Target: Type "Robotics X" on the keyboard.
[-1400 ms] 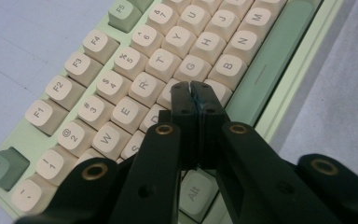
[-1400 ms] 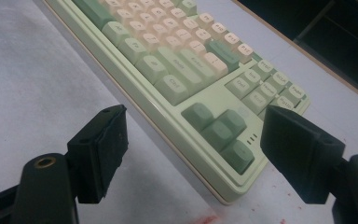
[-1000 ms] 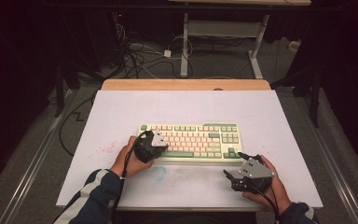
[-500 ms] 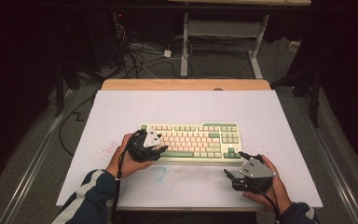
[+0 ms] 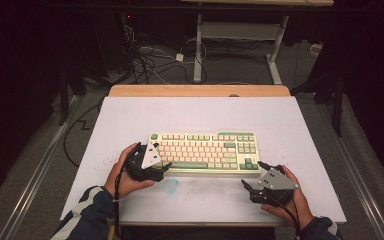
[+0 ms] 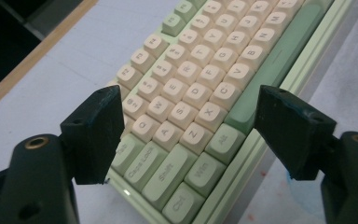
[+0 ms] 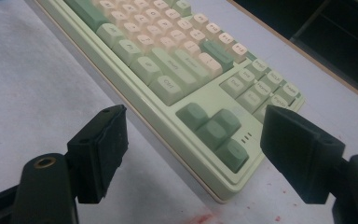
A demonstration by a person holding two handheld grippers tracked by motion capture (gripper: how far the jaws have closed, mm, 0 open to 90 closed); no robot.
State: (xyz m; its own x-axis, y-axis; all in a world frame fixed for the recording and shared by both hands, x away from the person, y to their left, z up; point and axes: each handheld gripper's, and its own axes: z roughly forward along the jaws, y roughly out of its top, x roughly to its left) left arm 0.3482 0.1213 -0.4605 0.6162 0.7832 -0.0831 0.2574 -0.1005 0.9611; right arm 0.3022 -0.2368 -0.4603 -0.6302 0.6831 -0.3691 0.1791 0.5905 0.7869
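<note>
Pale green keyboard (image 5: 205, 152) with cream and green keys, white table (image 5: 195, 115), black grippers

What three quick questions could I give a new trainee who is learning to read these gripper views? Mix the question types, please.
1. True or false: the left tool is clamped on the keyboard.
2. Which end of the keyboard is the right tool aimed at? A) the arrow-key corner B) the Ctrl and Shift corner C) the far edge
3. Fill in: the keyboard lies on a white ____ laid over the table.

Key
1. False: its jaws have just been opening and stand apart, with the keys beyond them and nothing pressed between.
2. A: the arrow keys sit between its open jaws, untouched.
3. Sheet.
</note>
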